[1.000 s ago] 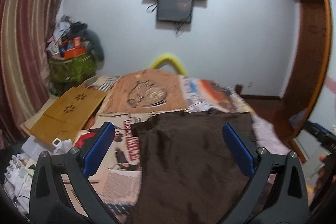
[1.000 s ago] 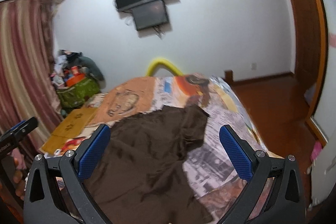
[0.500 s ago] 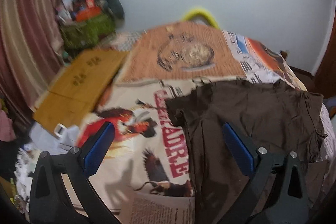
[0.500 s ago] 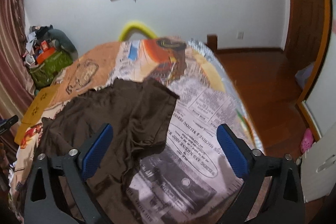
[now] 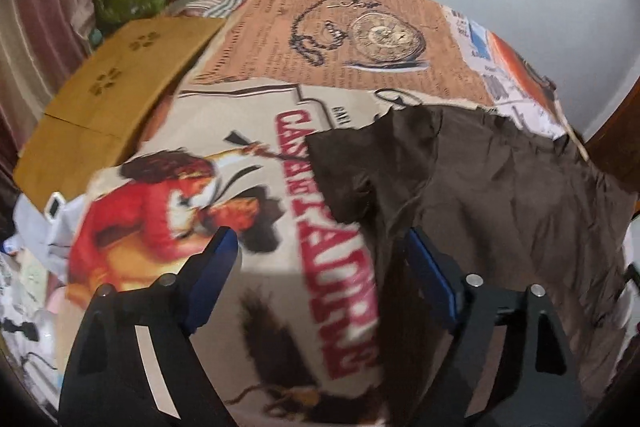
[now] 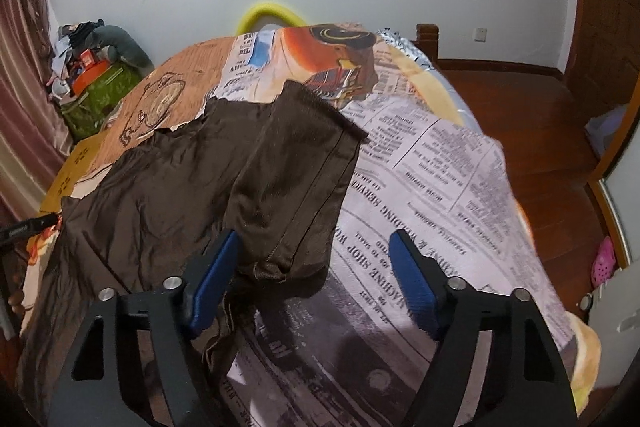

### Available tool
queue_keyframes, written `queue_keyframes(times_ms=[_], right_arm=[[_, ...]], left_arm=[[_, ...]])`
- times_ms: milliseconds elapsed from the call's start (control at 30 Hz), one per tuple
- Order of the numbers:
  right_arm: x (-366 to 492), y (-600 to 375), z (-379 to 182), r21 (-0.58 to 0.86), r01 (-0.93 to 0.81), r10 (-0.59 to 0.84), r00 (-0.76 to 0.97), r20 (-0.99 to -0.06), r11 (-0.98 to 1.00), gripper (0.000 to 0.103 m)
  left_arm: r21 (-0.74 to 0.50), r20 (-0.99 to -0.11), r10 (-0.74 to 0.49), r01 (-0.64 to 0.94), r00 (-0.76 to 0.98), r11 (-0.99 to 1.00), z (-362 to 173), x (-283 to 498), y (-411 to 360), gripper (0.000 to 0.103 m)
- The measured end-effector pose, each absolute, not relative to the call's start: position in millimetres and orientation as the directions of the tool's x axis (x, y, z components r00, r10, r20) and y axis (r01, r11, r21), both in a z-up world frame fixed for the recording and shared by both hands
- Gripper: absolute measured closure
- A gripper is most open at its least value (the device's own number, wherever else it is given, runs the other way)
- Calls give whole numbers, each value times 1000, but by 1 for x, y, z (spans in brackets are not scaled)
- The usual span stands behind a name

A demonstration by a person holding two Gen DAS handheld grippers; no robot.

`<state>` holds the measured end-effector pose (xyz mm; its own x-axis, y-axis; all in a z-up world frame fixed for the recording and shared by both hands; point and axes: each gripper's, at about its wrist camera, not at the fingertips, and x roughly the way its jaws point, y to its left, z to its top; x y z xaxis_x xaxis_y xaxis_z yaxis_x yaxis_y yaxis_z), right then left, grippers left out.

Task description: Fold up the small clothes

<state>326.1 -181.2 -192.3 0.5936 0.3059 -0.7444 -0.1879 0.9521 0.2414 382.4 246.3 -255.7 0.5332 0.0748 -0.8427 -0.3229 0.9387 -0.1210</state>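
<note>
Both grippers, left gripper and right gripper, are spread, now dipping toward the brown shirt lying on the bed; I'm lining up sleeve grabs.

The brown shirt lies spread out and wrinkly on the bed, left of the middle of the frame. One sleeve is folded over on top, near the middle.
</note>
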Motion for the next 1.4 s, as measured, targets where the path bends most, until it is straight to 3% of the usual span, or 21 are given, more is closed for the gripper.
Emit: queue_keyframes(times_ms=[67,133,200,433,667,700,833,933,1100,1267,1367,1400], right_arm=[[328,-184,-195,262,-193,326,579,-747,945,37],[329,-181,-196,264,-200,331,576,-747,944,38],[330,-178,-197,252,-210,328,575,-750,945,42],[333,-173,-199,217,-229,312,578,-754,949,58],[337,-173,-206,206,-234,307,580,-754,950,85],[338,-173,-206,208,-235,308,578,-756,950,92],[338,-174,-207,216,-233,314,576,-754,948,94],[337,-174,-205,220,-235,318,574,-755,947,95],[334,-176,-199,222,-241,323,575,-752,945,96],[334,-189,-195,219,-219,308,588,-748,951,97],[333,-195,-192,214,-196,289,598,-747,957,97],[333,-198,-190,215,-189,287,600,-747,958,97]], left_arm=[[-164,-840,34,-314,541,935,-258,394,245,20],[-191,-850,4,-315,526,930,-264,408,244,30],[-200,-864,-15,-317,503,927,-271,419,243,53],[-148,-883,20,-319,468,936,-285,440,238,89],[30,-820,165,-248,547,968,-246,436,213,91],[48,-807,177,-235,564,971,-238,435,208,91],[175,-711,233,-154,664,972,-195,429,170,91],[226,-669,198,-58,717,973,-174,422,135,91],[178,-706,140,-18,694,984,-175,416,114,91],[144,-786,202,-145,584,979,-211,420,161,90],[126,-839,198,-172,507,977,-234,413,189,82],[118,-844,194,-179,500,977,-239,407,192,72]])
